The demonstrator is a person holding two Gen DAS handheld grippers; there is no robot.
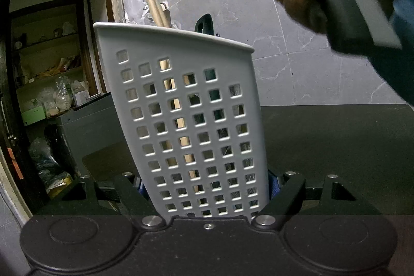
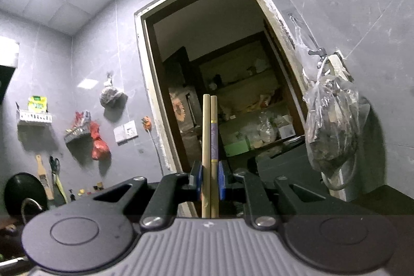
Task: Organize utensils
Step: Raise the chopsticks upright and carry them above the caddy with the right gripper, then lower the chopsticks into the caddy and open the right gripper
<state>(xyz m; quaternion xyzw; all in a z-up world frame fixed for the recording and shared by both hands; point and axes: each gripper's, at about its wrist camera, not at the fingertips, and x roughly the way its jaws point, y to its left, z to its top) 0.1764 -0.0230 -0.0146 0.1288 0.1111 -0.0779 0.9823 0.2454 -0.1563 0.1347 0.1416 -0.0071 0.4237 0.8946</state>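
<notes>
The left gripper is clamped on the base of the white holder, steadying it upright on the dark counter. The right gripper is clamped on a pair of chopsticks, whose lower ends already sit inside the holder. A green handle and what appear to be other utensils show through the holes, so the load is partly done; release of the chopsticks remains.

Doorway, shelves, hanging plastic bag.
</notes>
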